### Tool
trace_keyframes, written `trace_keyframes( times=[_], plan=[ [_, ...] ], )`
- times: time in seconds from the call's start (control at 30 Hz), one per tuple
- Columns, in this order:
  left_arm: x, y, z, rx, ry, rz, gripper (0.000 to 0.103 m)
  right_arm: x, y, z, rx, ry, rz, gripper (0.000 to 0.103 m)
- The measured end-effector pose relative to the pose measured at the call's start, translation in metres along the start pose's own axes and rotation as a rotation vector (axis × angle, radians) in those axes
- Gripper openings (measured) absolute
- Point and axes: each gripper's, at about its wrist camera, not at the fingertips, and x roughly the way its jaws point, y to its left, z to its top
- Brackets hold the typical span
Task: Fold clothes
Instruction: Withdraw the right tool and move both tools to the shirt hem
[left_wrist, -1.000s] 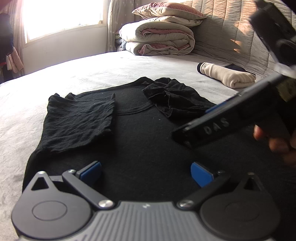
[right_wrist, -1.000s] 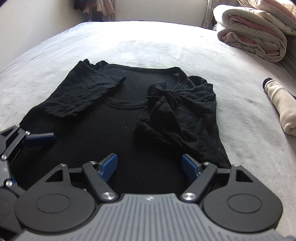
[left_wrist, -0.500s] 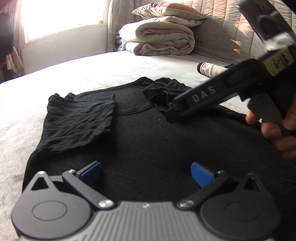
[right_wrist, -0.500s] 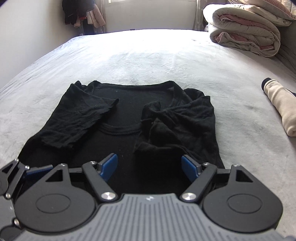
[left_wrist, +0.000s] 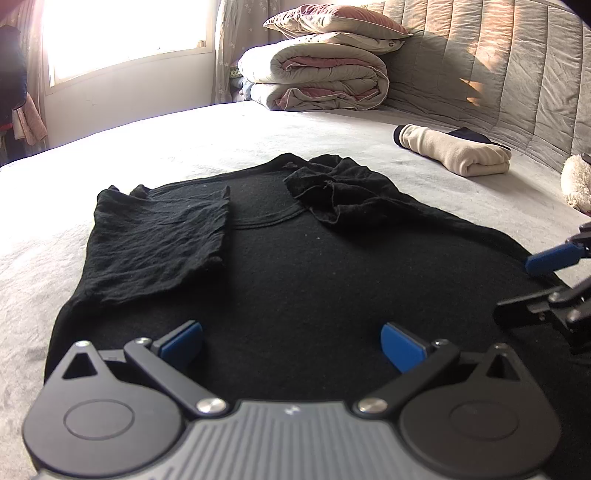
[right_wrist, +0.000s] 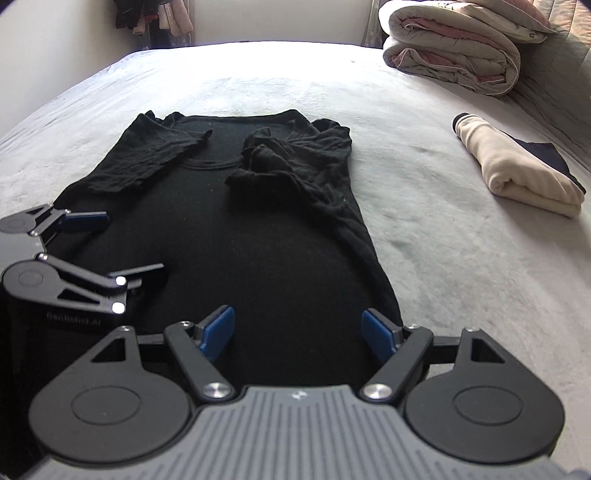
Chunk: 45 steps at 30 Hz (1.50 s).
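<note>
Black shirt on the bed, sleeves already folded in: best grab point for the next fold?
Judging by its pose, grip the black shirt at its near hem corners, from the near edge. It lies flat, collar away; left gripper and right gripper are open there.

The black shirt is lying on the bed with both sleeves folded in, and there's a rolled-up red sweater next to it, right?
Almost. The rolled-up sweater is cream, not red; the right wrist view shows it clearly. The rest holds: the black shirt lies on the bed with both sleeves folded in, and the sweater sits beside it, apart from it.
</note>
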Motion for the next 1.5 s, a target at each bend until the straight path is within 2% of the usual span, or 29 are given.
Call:
trace_keyframes(
  times=[0.2, 0.8, 1.13, 1.33, 1.5],
  plan=[
    [0.000, 0.000, 0.000, 0.000, 0.000, 0.000, 0.103, -0.018, -0.003, -0.019, -0.028, -0.009, -0.009, 0.080],
    [0.001, -0.003, 0.000, 0.005, 0.000, 0.005, 0.103, -0.072, -0.035, -0.062, 0.030, -0.043, 0.035, 0.080],
    [0.001, -0.002, 0.004, -0.006, 0.011, 0.003, 0.103, -0.101, -0.048, -0.074, 0.050, -0.082, 0.063, 0.080],
    [-0.035, -0.001, 0.005, -0.082, 0.029, -0.045, 0.103, -0.111, -0.055, -0.078, 0.028, -0.071, 0.073, 0.080],
    [-0.079, 0.002, -0.002, -0.105, 0.013, -0.025, 0.103, -0.112, -0.060, -0.083, 0.044, -0.046, 0.091, 0.080]
  ],
)
